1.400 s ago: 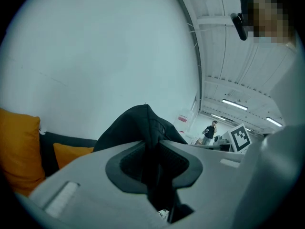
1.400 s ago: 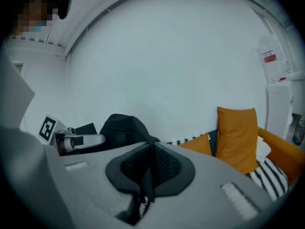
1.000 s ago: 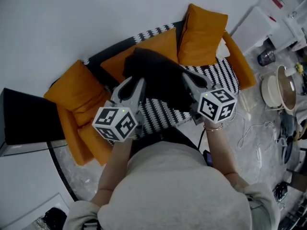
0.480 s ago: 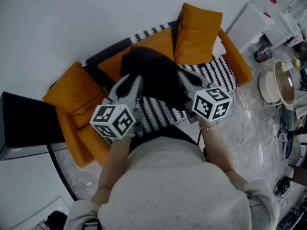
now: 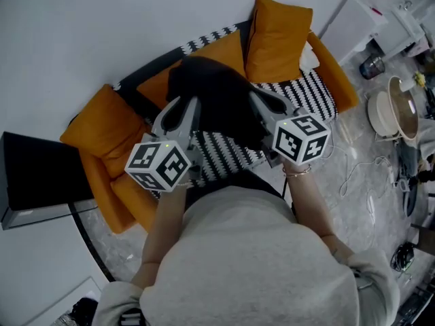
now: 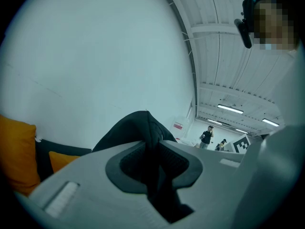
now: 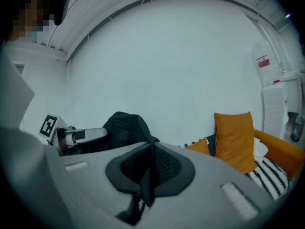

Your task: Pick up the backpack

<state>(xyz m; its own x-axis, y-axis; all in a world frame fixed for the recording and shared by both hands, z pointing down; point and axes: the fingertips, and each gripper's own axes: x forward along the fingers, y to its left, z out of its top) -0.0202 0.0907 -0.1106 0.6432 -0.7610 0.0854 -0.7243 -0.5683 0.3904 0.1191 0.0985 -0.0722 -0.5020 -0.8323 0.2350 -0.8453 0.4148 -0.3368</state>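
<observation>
Clearly the backpack, black and limp, hangs between the two tools in front of the person, above the seat of the orange sofa and apparently clear of it. The left tool is clamped on a thick fold of its black fabric, which bulges up out of the jaws in the left gripper view. The right tool meets the bag's other edge. Its jaws are closed nearly flat, with only a thin dark strip between them, which I take for a strap or a thin fold of the backpack.

Under the bag lies a black-and-white patterned throw, and an orange cushion stands against the sofa's back, with a plain white wall behind.

The weaker hold is the right one, by my reading. So little material is caught there that a tug could let it slide out. The bag would then swing down onto the left tool alone and might drag free onto the sofa. Drawing the tools apart would raise that strain.

No brand or label shows on the backpack. Each tool's cube carries only black-and-white square markers. A red-and-white sticker on a white unit at the far right is too small to read.
</observation>
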